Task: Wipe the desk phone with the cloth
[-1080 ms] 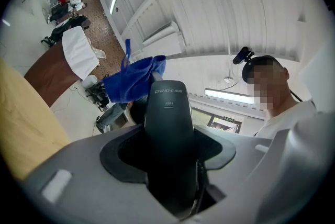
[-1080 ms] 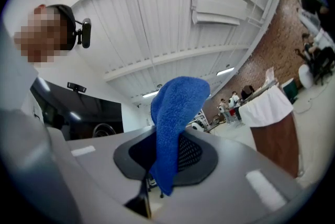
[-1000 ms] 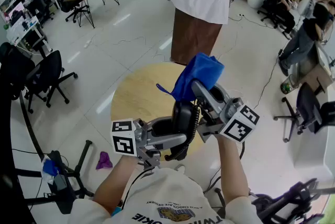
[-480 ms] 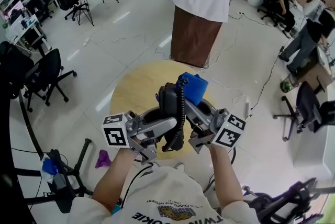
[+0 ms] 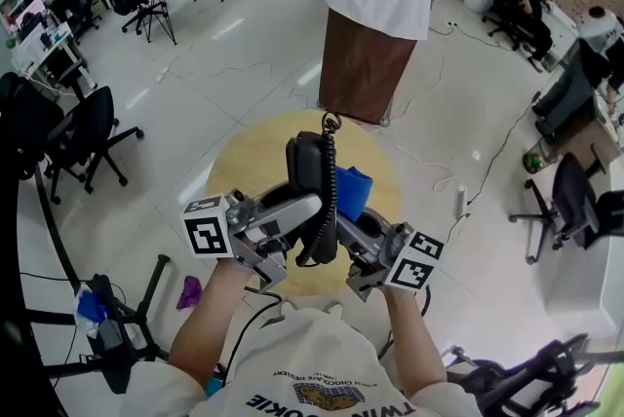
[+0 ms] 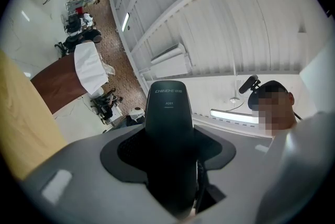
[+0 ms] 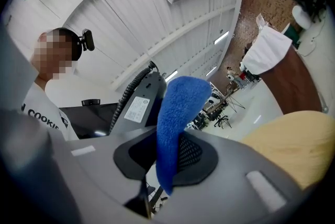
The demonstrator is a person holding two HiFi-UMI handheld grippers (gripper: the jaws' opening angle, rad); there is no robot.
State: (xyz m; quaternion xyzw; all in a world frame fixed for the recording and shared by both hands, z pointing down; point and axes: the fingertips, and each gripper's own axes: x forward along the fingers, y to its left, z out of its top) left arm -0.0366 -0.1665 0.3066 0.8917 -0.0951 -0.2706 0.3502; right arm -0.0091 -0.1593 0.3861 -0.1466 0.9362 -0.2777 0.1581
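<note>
My left gripper (image 5: pixel 297 215) is shut on the black desk phone (image 5: pixel 306 173) and holds it upright above the round wooden table (image 5: pixel 244 173). The phone's coiled cord (image 5: pixel 328 201) hangs down its right side. In the left gripper view the dark phone (image 6: pixel 167 129) fills the gap between the jaws of the left gripper (image 6: pixel 172 176). My right gripper (image 5: pixel 353 228) is shut on the blue cloth (image 5: pixel 354 191), which lies against the phone's right side. In the right gripper view the cloth (image 7: pixel 175 113) stands up from the right gripper (image 7: pixel 167 165), next to the phone's labelled back (image 7: pixel 138 105).
A brown bin with a white liner (image 5: pixel 373 35) stands beyond the table. Black office chairs (image 5: pixel 83 137) are at the left, another chair (image 5: pixel 575 206) at the right. A purple rag (image 5: pixel 188 291) and cables lie on the white floor.
The phone has swung from lying low to standing upright and moved left. The cloth has come down from above the phone to its right side. Both grippers have drawn back towards me.
</note>
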